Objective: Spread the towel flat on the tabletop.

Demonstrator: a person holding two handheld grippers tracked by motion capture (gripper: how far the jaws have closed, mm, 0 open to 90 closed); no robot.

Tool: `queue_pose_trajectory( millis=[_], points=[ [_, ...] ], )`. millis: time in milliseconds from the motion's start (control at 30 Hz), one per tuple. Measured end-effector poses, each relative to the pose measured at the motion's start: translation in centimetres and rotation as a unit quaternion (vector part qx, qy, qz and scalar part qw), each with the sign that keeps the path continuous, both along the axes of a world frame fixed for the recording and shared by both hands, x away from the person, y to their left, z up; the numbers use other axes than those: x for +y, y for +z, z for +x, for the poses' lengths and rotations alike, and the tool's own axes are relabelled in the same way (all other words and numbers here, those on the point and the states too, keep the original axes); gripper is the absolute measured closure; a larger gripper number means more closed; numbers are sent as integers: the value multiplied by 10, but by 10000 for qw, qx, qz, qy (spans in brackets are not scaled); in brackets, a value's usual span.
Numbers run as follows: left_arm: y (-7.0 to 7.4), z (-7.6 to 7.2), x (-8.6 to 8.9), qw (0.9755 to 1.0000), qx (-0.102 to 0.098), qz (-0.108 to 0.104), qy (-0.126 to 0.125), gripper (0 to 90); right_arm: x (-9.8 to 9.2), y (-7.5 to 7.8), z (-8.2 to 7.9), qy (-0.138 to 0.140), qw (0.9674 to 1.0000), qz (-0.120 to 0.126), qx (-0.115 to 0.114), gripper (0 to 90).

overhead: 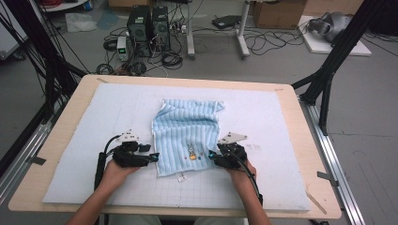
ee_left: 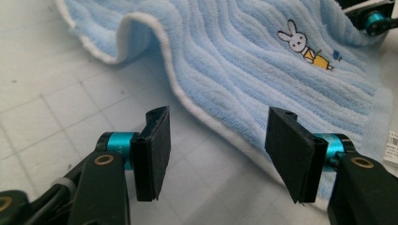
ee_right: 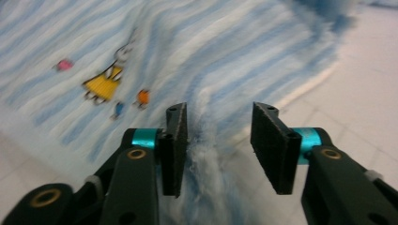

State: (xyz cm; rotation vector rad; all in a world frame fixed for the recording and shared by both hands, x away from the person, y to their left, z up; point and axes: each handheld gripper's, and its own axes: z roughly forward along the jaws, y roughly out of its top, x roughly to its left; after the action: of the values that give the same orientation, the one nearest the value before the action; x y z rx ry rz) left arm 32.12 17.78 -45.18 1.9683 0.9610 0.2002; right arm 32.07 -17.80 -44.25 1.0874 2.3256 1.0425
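A light blue striped towel (overhead: 187,136) with a small bunny picture (overhead: 192,151) lies rumpled on the white gridded mat (overhead: 272,183). My left gripper (overhead: 154,158) is at the towel's near left edge. In the left gripper view its jaws (ee_left: 218,140) stand open, with the towel's white hem (ee_left: 206,117) running past just beyond them. My right gripper (overhead: 211,154) is at the towel's near right edge. In the right gripper view it (ee_right: 218,140) is open, and a raised fold of the towel (ee_right: 206,154) lies between the pads, close to the left one.
The mat covers a wooden table (overhead: 56,140). A white label (overhead: 180,178) sticks out at the towel's near edge. Black frame legs (overhead: 328,70) stand at both far sides. Computers (overhead: 148,28), cables and a cardboard box (overhead: 277,14) are on the floor beyond.
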Motion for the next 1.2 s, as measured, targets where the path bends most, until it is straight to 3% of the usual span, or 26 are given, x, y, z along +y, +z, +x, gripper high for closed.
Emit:
queue_pose_trajectory(
  millis=[67,133,200,267,333,400,433,467,500,533,600,667,733,867,1000,1133,1200],
  points=[
    [1,0,-5,9997,-130,185,-13,443,0,-5,5,-76,9999,24,154,501],
    [1,-3,-10,9986,-304,434,-6,505,1,-7,7,-135,9996,179,177,559],
    [1,-5,-13,9972,-445,597,12,653,2,-6,6,-19,9995,224,207,702],
    [1,-5,-13,9974,-439,570,-83,849,2,-6,5,32,9992,297,279,795],
    [2,-5,-11,9971,-446,616,-55,868,2,-5,6,15,9993,269,244,814],
    [4,-2,-4,9970,-406,650,79,870,-1,-3,6,-132,9999,49,40,824],
    [3,0,1,9977,-363,548,144,871,-4,-2,7,-252,9997,10,31,825],
    [3,2,6,9967,-395,666,258,900,-7,-2,8,-302,9995,-54,-35,828],
    [3,4,11,9954,-453,774,329,897,-6,-2,8,-458,9982,-352,-172,828],
    [3,6,17,9955,-423,740,426,897,-6,-2,9,-520,9967,-560,-286,826],
    [4,6,26,9959,-408,502,629,889,-10,-3,12,-617,9975,-295,-177,787],
    [7,5,29,9971,-337,250,633,764,-13,-2,12,-597,9982,-37,-67,633],
    [8,4,27,9979,-323,120,555,681,-17,3,9,-667,9976,28,-202,590],
    [7,-1,18,9994,-197,-151,258,550,-31,17,1,-724,9958,248,-506,577],
    [6,-7,-1,9995,-195,-175,-187,483,-43,21,-9,-661,9957,286,-576,564],
    [2,-11,-18,9982,-127,-64,-581,451,-54,17,-17,-700,9959,226,-517,557],
    [1,-13,-25,9967,-161,133,-787,444,-58,16,-18,-752,9957,303,-444,550]
  ],
)
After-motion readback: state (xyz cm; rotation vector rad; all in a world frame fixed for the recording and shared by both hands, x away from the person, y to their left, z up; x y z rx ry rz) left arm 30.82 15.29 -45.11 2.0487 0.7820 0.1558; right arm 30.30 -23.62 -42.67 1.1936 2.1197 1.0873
